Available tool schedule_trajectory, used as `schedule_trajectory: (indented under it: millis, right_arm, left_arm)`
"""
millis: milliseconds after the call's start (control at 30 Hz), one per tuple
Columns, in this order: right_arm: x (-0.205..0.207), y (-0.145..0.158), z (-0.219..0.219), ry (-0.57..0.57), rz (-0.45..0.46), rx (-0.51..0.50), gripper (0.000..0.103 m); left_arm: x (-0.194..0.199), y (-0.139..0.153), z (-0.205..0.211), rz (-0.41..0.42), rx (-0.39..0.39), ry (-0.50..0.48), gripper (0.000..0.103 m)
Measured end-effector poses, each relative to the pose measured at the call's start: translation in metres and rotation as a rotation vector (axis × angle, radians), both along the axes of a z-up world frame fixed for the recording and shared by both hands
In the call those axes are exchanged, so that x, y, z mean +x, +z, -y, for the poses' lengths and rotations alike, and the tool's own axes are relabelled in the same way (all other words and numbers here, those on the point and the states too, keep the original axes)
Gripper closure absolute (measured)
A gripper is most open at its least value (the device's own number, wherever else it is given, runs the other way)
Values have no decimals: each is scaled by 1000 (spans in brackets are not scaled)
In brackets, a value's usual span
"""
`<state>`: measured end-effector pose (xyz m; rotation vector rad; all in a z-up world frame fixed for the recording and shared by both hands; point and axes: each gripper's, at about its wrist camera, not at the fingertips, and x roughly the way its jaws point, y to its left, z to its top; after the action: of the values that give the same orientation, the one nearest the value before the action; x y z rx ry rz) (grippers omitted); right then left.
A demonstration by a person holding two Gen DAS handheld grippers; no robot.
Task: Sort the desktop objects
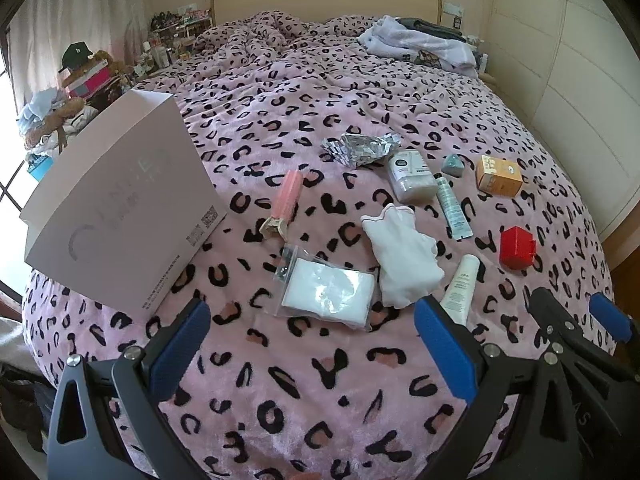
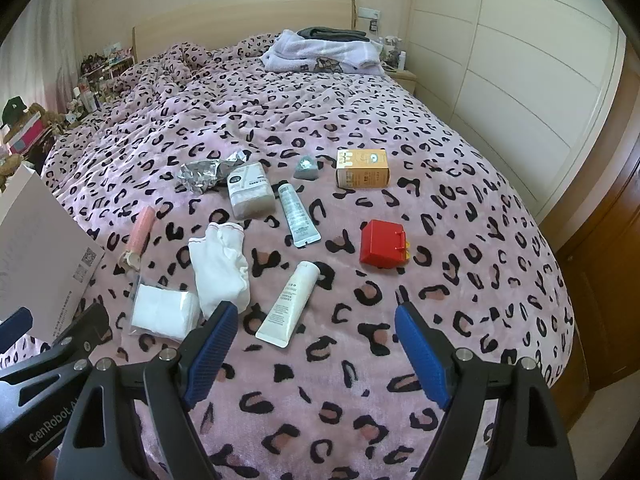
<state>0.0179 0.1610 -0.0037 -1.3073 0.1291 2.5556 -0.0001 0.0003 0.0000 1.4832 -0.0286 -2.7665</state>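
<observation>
Small items lie scattered on a pink leopard-print bedspread: a white tube, a red box, an orange box, a grey tube, a white sock, a bagged white pad, a pink stick, a beige packet and crumpled foil. A large pale pink box stands at the left. My left gripper is open and empty, just short of the pad. My right gripper is open and empty, just short of the white tube.
A small grey-green cone sits by the orange box. Folded clothes lie at the bed's head. Cluttered shelves and toys stand left of the bed; white wardrobe doors stand on the right.
</observation>
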Motion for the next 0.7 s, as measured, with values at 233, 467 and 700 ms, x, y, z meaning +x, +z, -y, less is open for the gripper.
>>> schedule_trajectory:
  millis: [233,467,700]
  right_arm:
    - [3,0,-9,2,-10,-10,20]
    - [2,-1,-4,-1,-4,4,20]
    - [0,0,-3,0,-1,15,20]
  left_arm:
    - [-1,0,-3,4,4,-6,0]
    - [0,-3,-3,0,11,-13,0]
    - [-2,0,-5,5,6,-11,0]
